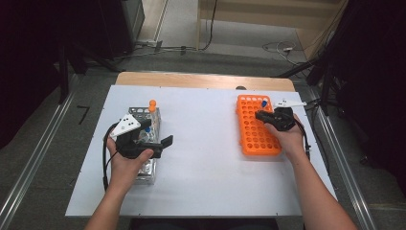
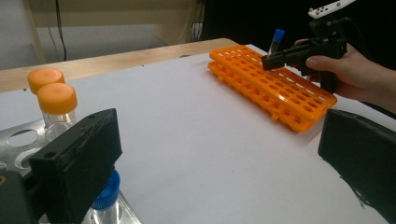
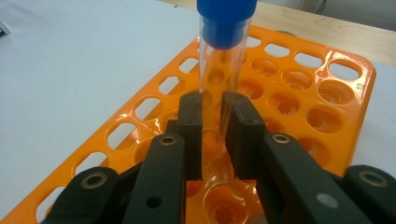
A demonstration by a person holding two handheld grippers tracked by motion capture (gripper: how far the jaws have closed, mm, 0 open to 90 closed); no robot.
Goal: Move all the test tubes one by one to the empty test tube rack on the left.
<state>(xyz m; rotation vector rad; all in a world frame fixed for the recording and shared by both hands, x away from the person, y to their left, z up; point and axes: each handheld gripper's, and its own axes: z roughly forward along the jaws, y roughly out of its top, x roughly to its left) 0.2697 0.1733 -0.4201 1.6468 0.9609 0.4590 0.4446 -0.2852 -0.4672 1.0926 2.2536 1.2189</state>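
Right gripper (image 3: pixel 212 135) clamped on blue-capped clear tube (image 3: pixel 219 70), held upright over orange tube rack (image 1: pixel 256 125) near the tabletop's far right corner. Left gripper (image 1: pixel 154 146) jaws spread wide, nothing between them, above metal rack (image 1: pixel 143 170) near the left edge.

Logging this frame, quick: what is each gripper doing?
Left gripper: open, holding nothing.
Right gripper: shut on the blue-capped tube over the orange rack.
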